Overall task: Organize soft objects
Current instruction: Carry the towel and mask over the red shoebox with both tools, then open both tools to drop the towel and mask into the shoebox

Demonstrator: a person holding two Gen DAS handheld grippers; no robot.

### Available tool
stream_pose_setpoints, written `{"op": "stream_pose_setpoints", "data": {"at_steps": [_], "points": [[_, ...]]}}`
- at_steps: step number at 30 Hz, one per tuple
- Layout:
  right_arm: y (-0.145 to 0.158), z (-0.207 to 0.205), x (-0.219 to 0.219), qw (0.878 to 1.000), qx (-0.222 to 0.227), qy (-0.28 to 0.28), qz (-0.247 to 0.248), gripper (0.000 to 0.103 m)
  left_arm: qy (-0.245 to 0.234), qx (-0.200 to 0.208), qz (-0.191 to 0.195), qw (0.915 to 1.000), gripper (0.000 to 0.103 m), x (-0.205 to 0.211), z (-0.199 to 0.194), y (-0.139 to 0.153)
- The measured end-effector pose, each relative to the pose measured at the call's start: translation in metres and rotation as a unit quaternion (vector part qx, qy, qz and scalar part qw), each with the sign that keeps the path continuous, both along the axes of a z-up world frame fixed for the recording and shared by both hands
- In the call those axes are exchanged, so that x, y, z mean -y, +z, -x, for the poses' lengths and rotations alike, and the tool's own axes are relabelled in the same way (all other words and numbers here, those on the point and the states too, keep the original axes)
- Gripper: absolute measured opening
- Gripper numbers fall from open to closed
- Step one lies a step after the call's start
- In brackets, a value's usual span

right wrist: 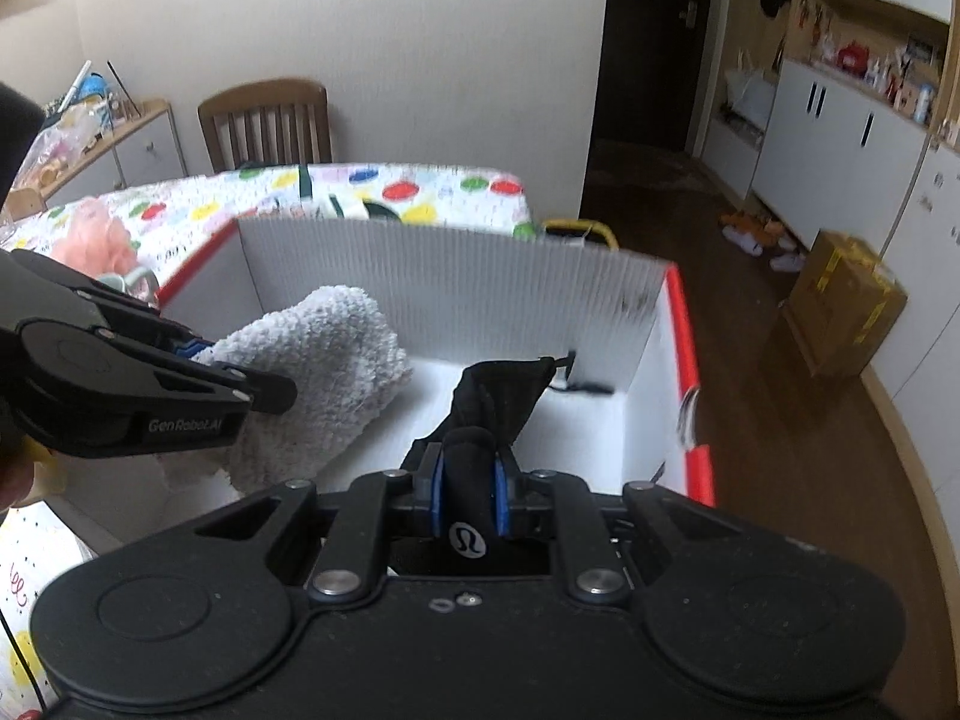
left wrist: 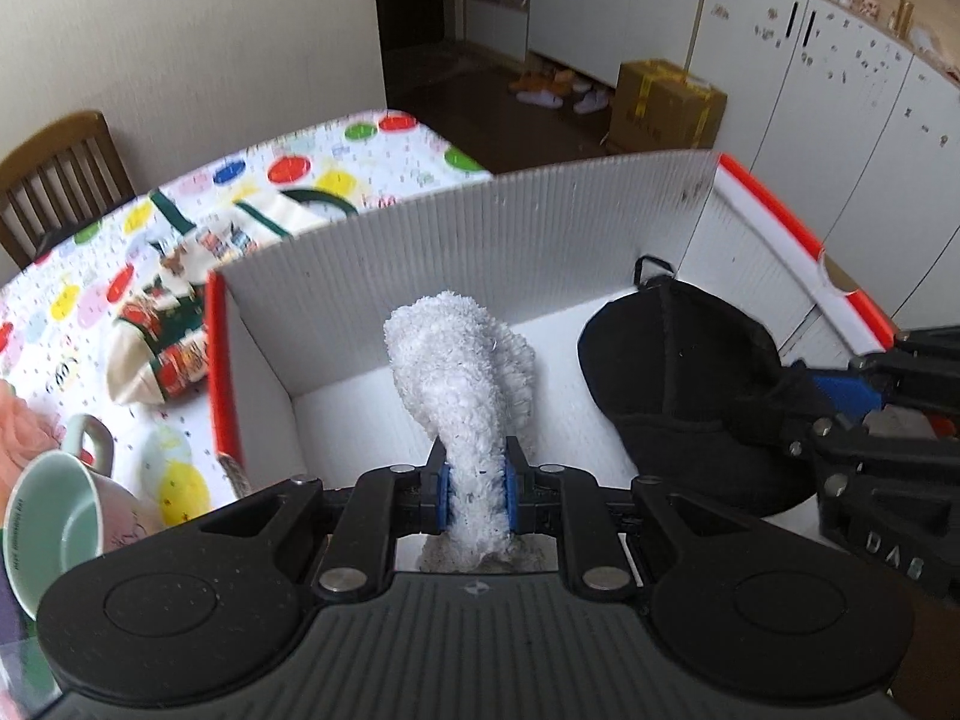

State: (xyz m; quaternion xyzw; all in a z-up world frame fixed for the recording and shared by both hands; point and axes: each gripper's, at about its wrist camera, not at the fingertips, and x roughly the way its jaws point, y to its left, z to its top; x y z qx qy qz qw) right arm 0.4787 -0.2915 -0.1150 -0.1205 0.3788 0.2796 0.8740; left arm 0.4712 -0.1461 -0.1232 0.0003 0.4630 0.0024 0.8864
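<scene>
My left gripper (left wrist: pixel 474 489) is shut on a fluffy white towel (left wrist: pixel 462 372) and holds it over the open white box with red edges (left wrist: pixel 420 228). My right gripper (right wrist: pixel 469 495) is shut on a black cap (right wrist: pixel 498 396) and holds it over the same box (right wrist: pixel 456 282). In the left wrist view the cap (left wrist: pixel 678 372) hangs at the right with the right gripper (left wrist: pixel 840 396) behind it. In the right wrist view the towel (right wrist: pixel 318 372) and the left gripper (right wrist: pixel 210 363) are at the left.
The box stands on a table with a dotted cloth (left wrist: pixel 288 162). A patterned tote bag (left wrist: pixel 198 264), a green mug (left wrist: pixel 60 522) and a pink soft thing (left wrist: pixel 18 432) lie left of the box. A wooden chair (right wrist: pixel 264 120) stands behind the table. A cardboard box (left wrist: pixel 666 102) is on the floor.
</scene>
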Motion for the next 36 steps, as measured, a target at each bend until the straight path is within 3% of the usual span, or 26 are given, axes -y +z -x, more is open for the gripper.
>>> {"op": "stream_pose_setpoints", "data": {"at_steps": [7, 14, 22, 28, 30, 32, 36], "points": [[-0.014, -0.006, -0.008, 0.999, -0.025, 0.010, 0.027, 0.016, 0.001, -0.043, -0.007, 0.9991, 0.016, 0.002, -0.012, -0.016], [-0.022, -0.014, -0.008, 0.998, -0.042, 0.006, 0.039, 0.025, 0.004, -0.061, 0.000, 0.9981, 0.016, 0.000, -0.017, -0.020], [-0.019, -0.013, -0.003, 0.998, -0.041, 0.011, 0.038, 0.044, 0.025, -0.072, 0.029, 0.9967, 0.023, -0.009, -0.020, -0.017], [-0.010, -0.008, 0.002, 0.999, -0.029, 0.010, 0.030, 0.052, 0.025, -0.062, 0.045, 0.9968, 0.038, -0.011, -0.012, -0.009], [-0.005, -0.006, 0.003, 0.999, -0.024, 0.010, 0.024, 0.056, 0.023, -0.055, 0.046, 0.9972, 0.054, -0.010, -0.010, -0.006], [0.000, -0.003, 0.005, 1.000, -0.019, 0.010, 0.018, 0.056, 0.012, -0.046, 0.056, 0.9973, 0.061, -0.009, -0.006, -0.001], [0.012, 0.006, 0.011, 1.000, -0.006, 0.011, 0.006, 0.056, 0.009, -0.013, 0.045, 0.9989, 0.063, -0.001, 0.006, 0.015]]}}
